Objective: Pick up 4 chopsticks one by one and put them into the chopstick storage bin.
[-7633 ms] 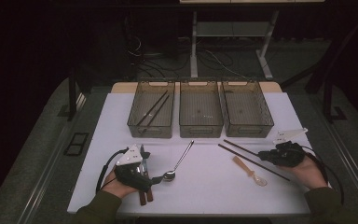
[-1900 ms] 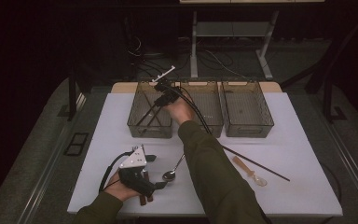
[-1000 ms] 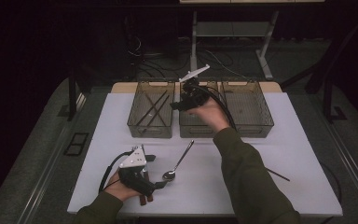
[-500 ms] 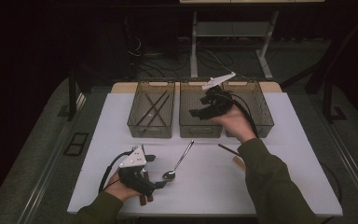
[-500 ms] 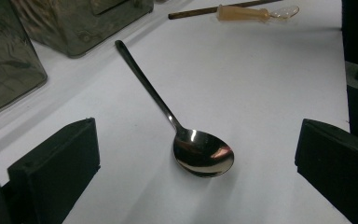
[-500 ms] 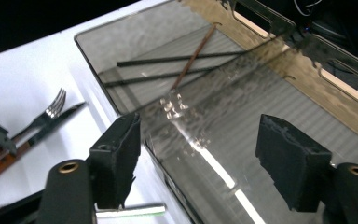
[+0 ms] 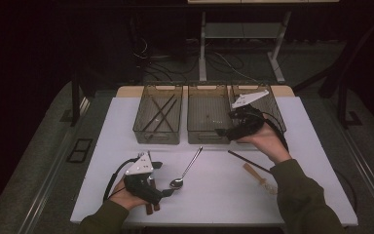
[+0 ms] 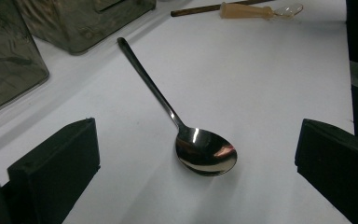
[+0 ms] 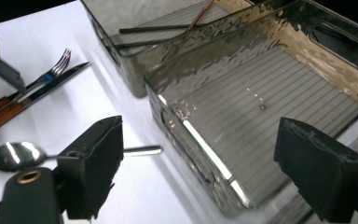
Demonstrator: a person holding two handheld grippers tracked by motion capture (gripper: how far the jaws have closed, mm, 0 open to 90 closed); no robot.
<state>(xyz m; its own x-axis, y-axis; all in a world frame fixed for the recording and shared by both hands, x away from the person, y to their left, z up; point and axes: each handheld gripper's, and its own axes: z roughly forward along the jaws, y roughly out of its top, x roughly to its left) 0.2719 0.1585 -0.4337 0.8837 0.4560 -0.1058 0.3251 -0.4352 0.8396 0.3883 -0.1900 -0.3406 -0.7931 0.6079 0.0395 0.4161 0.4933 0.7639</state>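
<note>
My left gripper (image 7: 161, 191) rests on the white table near its front edge, open (image 8: 196, 123). A metal spoon (image 8: 205, 151) lies just ahead of its jaws, untouched (image 7: 187, 168). My right gripper (image 7: 222, 131) hovers over the front wall of the middle bin (image 7: 208, 117). Its jaws have just been opening and stand wide with nothing between them (image 9: 200, 123). Below them is the bin's ribbed floor (image 9: 261, 121). The left bin (image 7: 158, 119) holds dark chopsticks (image 9: 168, 28).
A third bin (image 7: 268, 105) stands at the right. One dark chopstick (image 7: 248, 162) and a pale plastic spoon (image 7: 260, 178) lie on the table under my right forearm. A fork (image 9: 58, 63) and a wooden-handled knife lie beside my left hand.
My right hand has swung from above the left bin rightward and back toward me, over the middle bin's front. One chopstick has left the table. The left gripper has stayed put.
</note>
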